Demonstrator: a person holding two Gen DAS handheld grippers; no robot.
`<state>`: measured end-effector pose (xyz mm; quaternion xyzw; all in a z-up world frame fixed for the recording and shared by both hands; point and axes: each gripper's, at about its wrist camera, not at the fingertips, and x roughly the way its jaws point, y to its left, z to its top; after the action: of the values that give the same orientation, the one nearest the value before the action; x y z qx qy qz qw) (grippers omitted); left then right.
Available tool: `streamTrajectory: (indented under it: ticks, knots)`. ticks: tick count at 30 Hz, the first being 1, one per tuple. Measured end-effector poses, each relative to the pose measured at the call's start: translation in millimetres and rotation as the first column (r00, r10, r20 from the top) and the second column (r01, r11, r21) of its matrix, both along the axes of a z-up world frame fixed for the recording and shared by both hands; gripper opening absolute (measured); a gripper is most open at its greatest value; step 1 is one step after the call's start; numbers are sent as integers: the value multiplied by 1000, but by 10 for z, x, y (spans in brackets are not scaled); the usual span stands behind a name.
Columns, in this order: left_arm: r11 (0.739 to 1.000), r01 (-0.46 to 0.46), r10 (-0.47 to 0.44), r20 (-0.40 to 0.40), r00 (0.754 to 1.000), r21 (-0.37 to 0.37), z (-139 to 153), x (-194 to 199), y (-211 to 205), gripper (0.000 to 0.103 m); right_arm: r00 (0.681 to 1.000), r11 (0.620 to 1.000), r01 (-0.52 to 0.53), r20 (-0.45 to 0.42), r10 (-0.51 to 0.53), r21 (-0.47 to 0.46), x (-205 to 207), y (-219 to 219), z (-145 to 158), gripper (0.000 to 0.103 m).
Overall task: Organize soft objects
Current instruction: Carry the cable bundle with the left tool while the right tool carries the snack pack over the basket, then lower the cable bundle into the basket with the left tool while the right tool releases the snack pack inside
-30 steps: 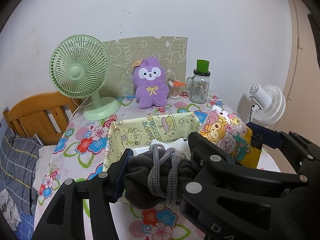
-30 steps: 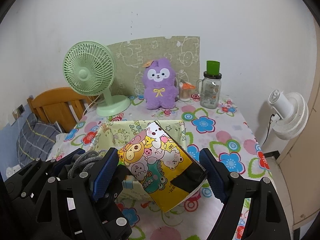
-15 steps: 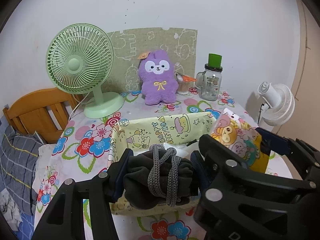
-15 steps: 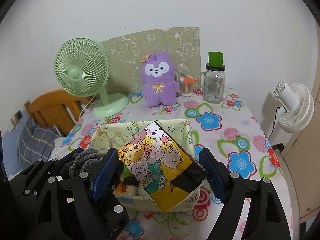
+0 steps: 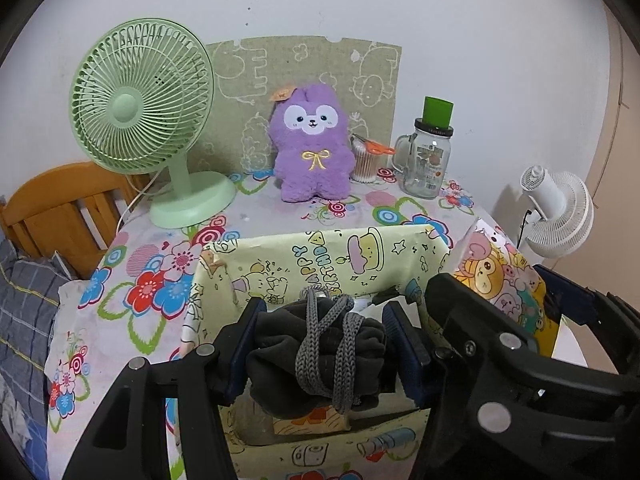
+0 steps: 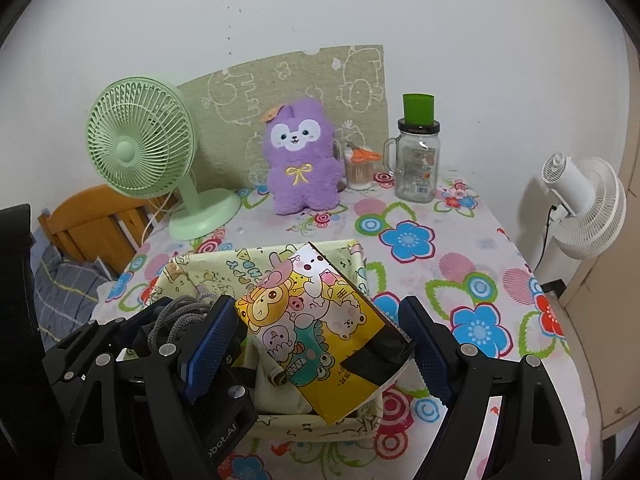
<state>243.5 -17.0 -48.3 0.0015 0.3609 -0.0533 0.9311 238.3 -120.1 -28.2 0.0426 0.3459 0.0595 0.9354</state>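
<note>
A dark grey cloth bundle (image 5: pixel 280 360) tied with grey cord sits between the pads of my left gripper (image 5: pixel 322 312), just above the inside of the pale yellow cartoon-print fabric box (image 5: pixel 320 248). The left jaws are opening, with the pads still touching the bundle. My right gripper (image 6: pixel 316 308) is shut on a yellow cartoon-animal pack (image 6: pixel 320 340), tilted over the box's right side (image 6: pixel 360 264). The left gripper (image 6: pixel 172 320) is close beside it on the left. White items lie inside the box, partly hidden.
On the floral tablecloth (image 6: pixel 460 272) behind the box stand a green desk fan (image 5: pixel 140 100), a purple plush (image 5: pixel 310 148), a swab cup with orange scissors (image 5: pixel 366 160) and a glass jar (image 5: pixel 428 160). A white fan (image 6: pixel 580 204) is right, a wooden chair (image 5: pixel 60 208) left.
Both grippers have moved forward and down with their loads. The bundle now hangs over the box's inside, and the pack is lower over its right side.
</note>
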Motion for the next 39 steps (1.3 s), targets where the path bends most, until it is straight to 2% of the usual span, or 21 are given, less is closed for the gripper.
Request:
streamTrajectory:
  ticks: [2,7,13,15,19,23,26,29,39]
  knots:
    - [1000,-6,6,11,1000,-3,1,-6,3,85,1000,1000,-6,2,6,11,13,0,-9,84]
    - [1000,-2,2,13,1000,2,6,-12,22,93,999,1000,-29,24,29,-11,53,72,-6,84]
    - [999,-40,40,-12,999,25,-16,19,99,97,996,996,-84,16,84,11,158,167,-58,84]
    - [1000,-20,21,-29,999,22,-34,27,107,100,994,994,-105,16,105,3,202,223,-80,84]
    - [998,-36,38,-34,999,61,-66,24,136,99,990,990,-139,8,139,6,273,300,-145,85]
    - [997,-48,51,-44,998,65,-128,59,192,99,985,985,-171,-27,172,26,338,346,-237,87]
    - [996,-51,54,-36,998,73,-143,64,189,100,984,984,-174,-31,175,27,356,342,-267,97]
    - [996,-45,48,-34,998,72,-141,52,183,102,986,986,-169,-7,169,4,331,332,-239,102]
    - [1000,-10,11,-50,999,25,-156,-31,91,102,992,992,-126,-6,126,-33,210,205,-196,103]
